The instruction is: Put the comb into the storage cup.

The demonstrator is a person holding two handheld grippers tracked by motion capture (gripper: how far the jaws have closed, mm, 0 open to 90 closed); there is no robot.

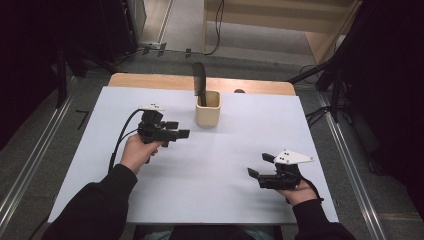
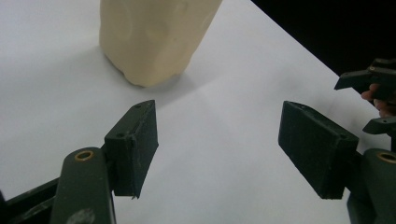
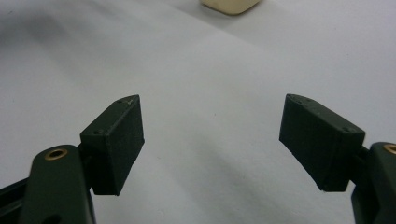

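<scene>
Cup (image 1: 208, 109) hides the lower end of a dark tool (image 1: 199, 82); both grippers' fingers (image 2: 133, 148) spread wide, holding nothing

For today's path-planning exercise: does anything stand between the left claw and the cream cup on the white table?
Nothing visible does. The left claw, open, sits just left of the cream cup with bare white table between them.

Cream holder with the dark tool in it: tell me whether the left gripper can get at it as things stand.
Probably yes. The left gripper is open and sits just short of the cream holder, with bare white tabletop between them. The dark tool stands upright inside and does not block the holder's side.
</scene>
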